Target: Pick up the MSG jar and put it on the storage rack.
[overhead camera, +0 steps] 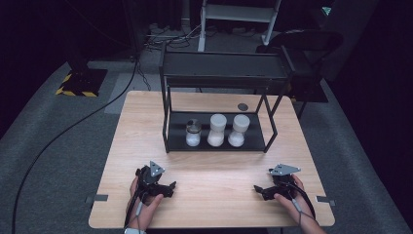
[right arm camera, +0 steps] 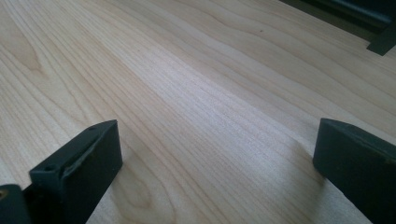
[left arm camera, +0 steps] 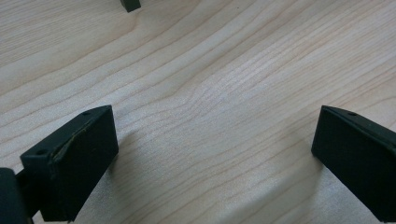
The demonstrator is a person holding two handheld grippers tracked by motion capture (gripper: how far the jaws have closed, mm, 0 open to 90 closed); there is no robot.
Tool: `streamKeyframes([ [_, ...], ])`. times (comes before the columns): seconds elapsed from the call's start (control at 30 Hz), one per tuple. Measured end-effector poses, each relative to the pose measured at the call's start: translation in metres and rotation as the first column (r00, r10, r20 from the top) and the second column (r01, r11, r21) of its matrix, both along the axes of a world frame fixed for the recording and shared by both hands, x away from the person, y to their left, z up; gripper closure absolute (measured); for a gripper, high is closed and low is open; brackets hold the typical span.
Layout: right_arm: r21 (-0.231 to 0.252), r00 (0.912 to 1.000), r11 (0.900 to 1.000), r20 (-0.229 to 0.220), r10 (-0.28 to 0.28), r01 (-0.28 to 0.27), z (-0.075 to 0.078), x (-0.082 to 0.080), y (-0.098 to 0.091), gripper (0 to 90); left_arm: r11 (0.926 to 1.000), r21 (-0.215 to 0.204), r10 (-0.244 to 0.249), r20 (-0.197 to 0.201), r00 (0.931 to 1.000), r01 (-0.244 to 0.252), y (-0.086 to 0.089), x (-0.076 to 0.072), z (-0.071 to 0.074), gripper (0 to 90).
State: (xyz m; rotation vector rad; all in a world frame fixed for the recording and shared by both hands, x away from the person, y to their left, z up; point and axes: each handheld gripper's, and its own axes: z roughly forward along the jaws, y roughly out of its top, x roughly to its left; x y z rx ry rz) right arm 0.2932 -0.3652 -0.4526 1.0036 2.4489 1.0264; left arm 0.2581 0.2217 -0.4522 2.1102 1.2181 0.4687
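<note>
Left gripper (overhead camera: 171,185): lower left of frame, on table (overhead camera: 214,195), jaws wide, nothing between (bare wood in own view). Right gripper (overhead camera: 256,188): lower right, jaws wide, holding nothing. Three jars (overhead camera: 215,130): centre of frame, in row on lower shelf of black rack (overhead camera: 170,134), well apart from both grippers.

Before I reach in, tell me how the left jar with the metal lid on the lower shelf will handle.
The glass jar looks rigid and breakable, so squeeze gently. Its smooth clear wall may slip in the jaws. It looks about half full of white powder, so probably bottom-heavy and steady, though its round body could roll if tipped. The middle white-lidded jar stands close beside it.
</note>
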Motion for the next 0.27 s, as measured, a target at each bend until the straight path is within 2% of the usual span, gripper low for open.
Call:
streamKeyframes([
  [0.27,-0.002,1.0,1.0,0.001,0.001,-0.001,0.0,-0.0004,0.0001,0.3,1.0,0.0,0.0,0.0,1.0,0.0,0.0,0.0,0.0,0.3],
])
